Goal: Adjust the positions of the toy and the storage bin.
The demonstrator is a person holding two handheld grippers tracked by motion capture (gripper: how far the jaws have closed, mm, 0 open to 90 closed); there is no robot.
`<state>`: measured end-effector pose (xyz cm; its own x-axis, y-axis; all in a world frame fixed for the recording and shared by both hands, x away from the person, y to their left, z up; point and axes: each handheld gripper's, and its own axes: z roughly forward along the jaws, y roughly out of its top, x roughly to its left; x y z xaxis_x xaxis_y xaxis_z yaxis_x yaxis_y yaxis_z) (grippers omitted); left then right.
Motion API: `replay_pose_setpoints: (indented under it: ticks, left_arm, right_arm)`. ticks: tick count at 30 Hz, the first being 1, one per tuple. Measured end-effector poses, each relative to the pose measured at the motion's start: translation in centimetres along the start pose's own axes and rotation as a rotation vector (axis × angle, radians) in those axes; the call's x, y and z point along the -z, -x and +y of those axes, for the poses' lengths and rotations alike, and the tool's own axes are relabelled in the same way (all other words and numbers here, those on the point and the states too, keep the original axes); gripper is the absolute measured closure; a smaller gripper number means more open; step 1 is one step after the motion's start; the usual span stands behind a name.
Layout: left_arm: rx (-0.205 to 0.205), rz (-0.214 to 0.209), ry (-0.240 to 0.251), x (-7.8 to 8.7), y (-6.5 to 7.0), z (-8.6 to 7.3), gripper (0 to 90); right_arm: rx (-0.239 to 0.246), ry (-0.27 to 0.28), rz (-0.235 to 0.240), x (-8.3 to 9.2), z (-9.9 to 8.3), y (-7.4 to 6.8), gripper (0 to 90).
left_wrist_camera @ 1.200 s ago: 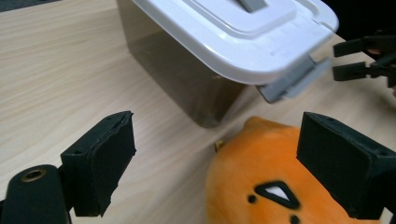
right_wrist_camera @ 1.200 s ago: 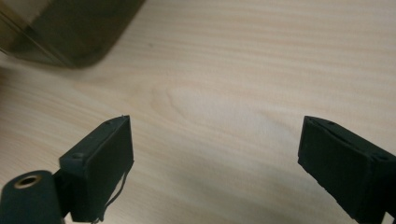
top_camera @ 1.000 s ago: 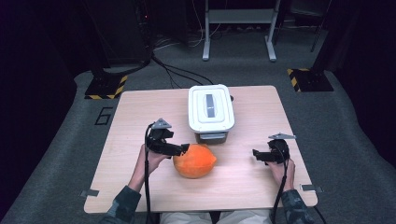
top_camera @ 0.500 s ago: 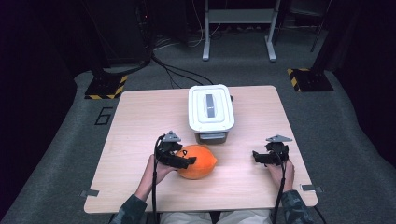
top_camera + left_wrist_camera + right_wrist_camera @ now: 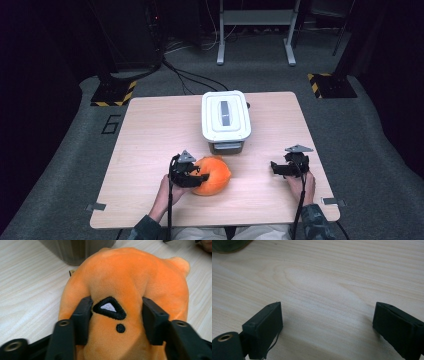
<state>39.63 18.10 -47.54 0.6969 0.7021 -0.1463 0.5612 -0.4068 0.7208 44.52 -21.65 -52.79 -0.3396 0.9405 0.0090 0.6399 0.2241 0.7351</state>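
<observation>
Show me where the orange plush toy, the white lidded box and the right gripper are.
orange plush toy (image 5: 215, 175), high view, its rounded top.
white lidded box (image 5: 225, 116), high view, middle of its lid.
right gripper (image 5: 274, 167), high view, between its open jaws.

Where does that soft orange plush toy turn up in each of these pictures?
High view: the soft orange plush toy lies near the table's front edge, left of middle, before the white lidded plastic box.
Left gripper view: centre, pinched between the left tool.
Right gripper view: bare wood, no toy.
Shared landmark: the pale wooden table.
</observation>
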Motion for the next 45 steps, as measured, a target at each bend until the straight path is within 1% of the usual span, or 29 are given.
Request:
replay_pose_setpoints:
  ticks: [1, 2, 4, 5, 7, 8, 10, 11, 12, 13, 15, 17, 18, 19, 20, 22, 25, 26, 27, 28, 29, 30, 33, 34, 36, 39, 41, 44, 45]
  left_arm:
    - [-0.005, 0.007, 0.004, 0.1, 0.1, -0.1, 55.6]
    - [-0.013, 0.012, 0.018, 0.2, 0.1, -0.2, 58.0]
    - [-0.015, 0.019, 0.045, 0.4, 0.2, -0.4, 62.7]
    - [-0.015, 0.019, 0.045, 0.4, 0.2, -0.4, 64.4]
    - [-0.022, 0.031, 0.077, 1.2, 0.1, -0.4, 66.5]
    - [-0.022, 0.031, 0.077, 1.2, 0.1, -0.4, 67.2]
    - [-0.018, 0.024, 0.098, 1.9, 0.0, -0.5, 68.0]
    - [-0.018, 0.024, 0.098, 1.9, 0.0, -0.5, 68.3]
    - [-0.016, 0.027, 0.107, 2.3, 0.0, -0.5, 68.4]
    - [-0.028, 0.03, 0.107, 2.5, 0.0, -0.4, 68.5]
    - [-0.029, 0.031, 0.11, 2.7, 0.1, -0.3, 68.6]
    - [-0.043, 0.048, 0.108, 3.2, 0.2, -0.2, 68.6]
    - [-0.053, 0.066, 0.105, 3.8, 0.1, -0.1, 68.6]
    - [-0.053, 0.066, 0.105, 3.8, 0.1, -0.1, 68.5]
    - [-0.066, 0.085, 0.096, 4.3, -0.1, -0.1, 68.5]
    - [-0.069, 0.099, 0.091, 5.0, -0.5, -0.2, 68.5]
    - [-0.061, 0.107, 0.09, 5.6, -1.0, -0.4, 68.4]
    - [-0.062, 0.115, 0.088, 5.9, -1.1, -0.5, 68.4]
    - [-0.069, 0.136, 0.081, 6.6, -1.6, -0.7, 68.1]
    - [-0.07, 0.145, 0.082, 6.9, -1.7, -0.8, 68.0]
    - [-0.07, 0.145, 0.082, 6.9, -1.7, -0.8, 67.8]
    - [-0.066, 0.155, 0.08, 7.3, -2.1, -1.1, 67.6]
    - [-0.067, 0.153, 0.07, 7.2, -2.4, -1.4, 66.9]
    - [-0.061, 0.143, 0.063, 6.7, -2.5, -1.9, 66.5]
    - [-0.058, 0.14, 0.073, 6.4, -2.6, -2.2, 66.1]
    - [-0.059, 0.142, 0.075, 6.1, -2.5, -2.3, 65.0]
    - [-0.068, 0.153, 0.07, 6.0, -2.3, -2.3, 63.7]
    - [-0.059, 0.162, 0.078, 6.1, -2.4, -2.2, 57.5]
    - [-0.056, 0.171, 0.088, 6.2, -2.5, -2.1, 52.9]
  right_arm:
    - [-0.001, 0.0, -0.001, 0.0, 0.0, 0.0, 8.7]
    - [-0.001, 0.0, -0.001, 0.0, 0.0, 0.0, 8.8]
    - [-0.003, 0.001, -0.004, 0.0, 0.0, 0.0, 9.3]
    - [-0.004, 0.002, -0.004, 0.0, 0.0, 0.0, 9.5]
    - [-0.007, 0.003, -0.003, 0.1, 0.0, 0.0, 9.7]
    - [-0.007, 0.003, -0.003, 0.1, 0.0, 0.0, 9.7]
    - [-0.008, 0.003, -0.003, 0.1, 0.0, 0.0, 9.8]
    - [-0.008, 0.003, -0.003, 0.1, 0.0, 0.0, 9.8]
    - [-0.009, 0.003, -0.002, 0.1, 0.0, 0.0, 10.1]
    - [-0.009, 0.004, -0.005, 0.1, 0.0, 0.0, 10.1]
    - [-0.009, 0.004, -0.003, 0.1, 0.0, 0.0, 10.1]
    - [-0.009, 0.004, -0.004, 0.1, 0.0, 0.1, 10.1]
    - [-0.009, 0.003, -0.003, 0.1, 0.0, 0.1, 10.1]
    - [-0.009, 0.003, -0.003, 0.1, 0.0, 0.1, 10.1]
    - [-0.009, 0.004, -0.004, 0.1, 0.0, 0.1, 10.1]
    - [-0.009, 0.003, -0.004, 0.1, 0.0, 0.1, 10.2]
    - [-0.009, 0.004, -0.005, 0.1, 0.0, 0.1, 10.3]
    - [-0.01, 0.004, -0.005, 0.1, 0.0, 0.0, 10.3]
    - [-0.009, 0.004, -0.006, 0.1, 0.0, 0.0, 10.4]
    - [-0.009, 0.005, -0.006, 0.1, 0.0, 0.0, 10.4]
    - [-0.009, 0.005, -0.006, 0.1, 0.0, 0.0, 10.4]
    - [-0.01, 0.004, -0.006, 0.1, 0.0, 0.0, 10.4]
    - [-0.008, 0.004, -0.007, 0.1, 0.0, 0.0, 10.4]
    - [-0.007, 0.004, -0.007, 0.1, 0.0, 0.0, 10.4]
    - [-0.008, 0.004, -0.007, 0.1, 0.0, 0.0, 10.5]
    - [-0.007, 0.004, -0.008, 0.1, 0.0, 0.0, 10.4]
    - [-0.008, 0.004, -0.007, 0.1, 0.0, 0.0, 10.4]
    - [-0.008, 0.004, -0.007, 0.1, 0.0, 0.0, 10.5]
    - [-0.009, 0.005, -0.008, 0.1, 0.0, 0.0, 10.6]
